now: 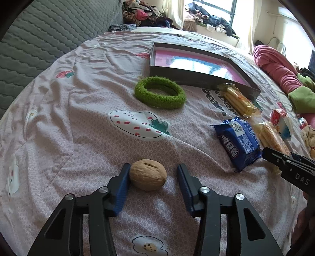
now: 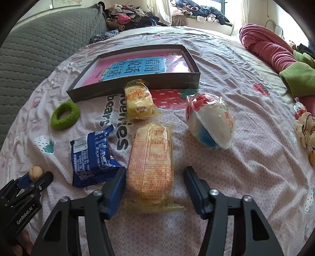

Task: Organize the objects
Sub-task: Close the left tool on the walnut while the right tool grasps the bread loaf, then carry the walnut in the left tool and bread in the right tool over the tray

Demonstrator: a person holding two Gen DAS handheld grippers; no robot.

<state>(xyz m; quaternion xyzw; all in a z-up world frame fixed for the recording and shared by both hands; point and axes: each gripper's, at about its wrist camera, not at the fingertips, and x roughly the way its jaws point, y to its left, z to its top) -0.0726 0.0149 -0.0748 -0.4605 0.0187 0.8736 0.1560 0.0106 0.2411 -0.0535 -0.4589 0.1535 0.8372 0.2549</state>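
Observation:
A brown walnut (image 1: 148, 174) lies on the pink bedsheet between the fingers of my left gripper (image 1: 154, 169). The left pad touches the nut and a gap remains at the right pad, so it stands open. My right gripper (image 2: 156, 171) straddles the near end of a long clear biscuit packet (image 2: 151, 163). Its left pad is against the wrapper and its right pad is apart, so it is open too. A blue snack packet (image 2: 92, 155), a yellow wafer packet (image 2: 138, 100), a round white bun packet (image 2: 210, 120) and a green fuzzy ring (image 1: 159, 93) lie nearby.
A shallow dark box (image 2: 137, 86) with a pink and blue bottom sits further back on the bed. A grey quilted cushion (image 1: 39, 39) runs along the left. A red blanket (image 2: 265, 47) and green cloth (image 2: 299, 78) lie at the right, with piled clothes (image 2: 128, 17) behind.

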